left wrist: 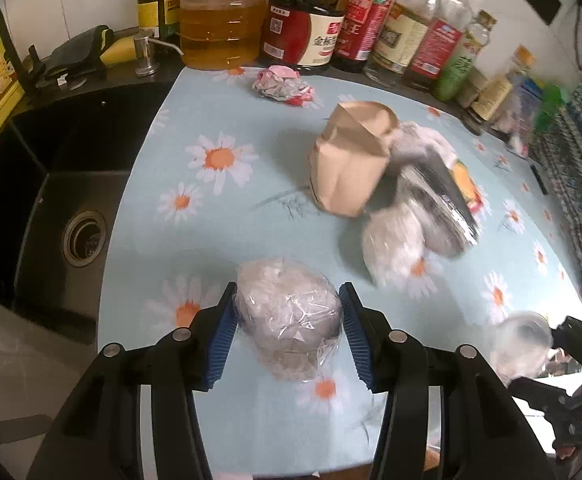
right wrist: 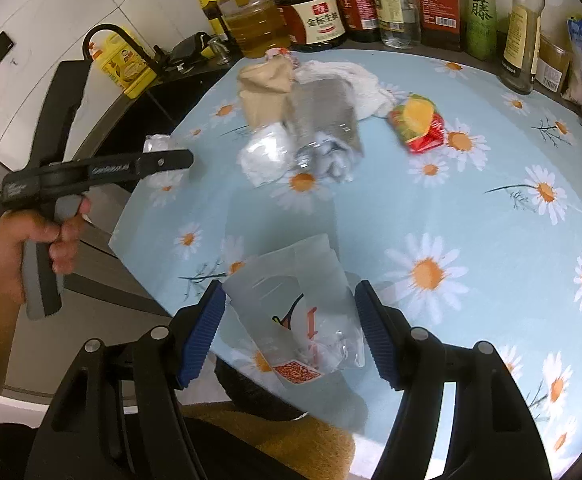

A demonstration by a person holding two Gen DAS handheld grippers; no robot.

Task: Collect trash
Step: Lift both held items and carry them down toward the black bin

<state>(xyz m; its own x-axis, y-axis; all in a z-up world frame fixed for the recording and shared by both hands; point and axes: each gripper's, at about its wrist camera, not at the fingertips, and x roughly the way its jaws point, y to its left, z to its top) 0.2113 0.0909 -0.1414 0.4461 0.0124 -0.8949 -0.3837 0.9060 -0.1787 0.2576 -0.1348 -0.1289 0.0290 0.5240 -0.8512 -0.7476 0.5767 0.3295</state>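
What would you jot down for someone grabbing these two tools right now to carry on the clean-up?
Left gripper: shut on a plastic wad.
Right gripper: shut on a clear bag.
Still on the flowered tablecloth: brown paper bag, crumpled wrapper, red and yellow packet, a blurred heap of plastic.
Done: two pieces picked up. Left: drop them, gather the rest. No bin in view.

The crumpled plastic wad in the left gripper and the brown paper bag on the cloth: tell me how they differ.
The crumpled plastic wad is see-through film; the brown paper bag is opaque brown paper.
The wad is squeezed between the left gripper fingers; the bag stands free on the daisy cloth, ungripped.
The wad is a rounded ball; the bag is taller, with folded creases, and tilts against other litter.
Both look like trash to collect.
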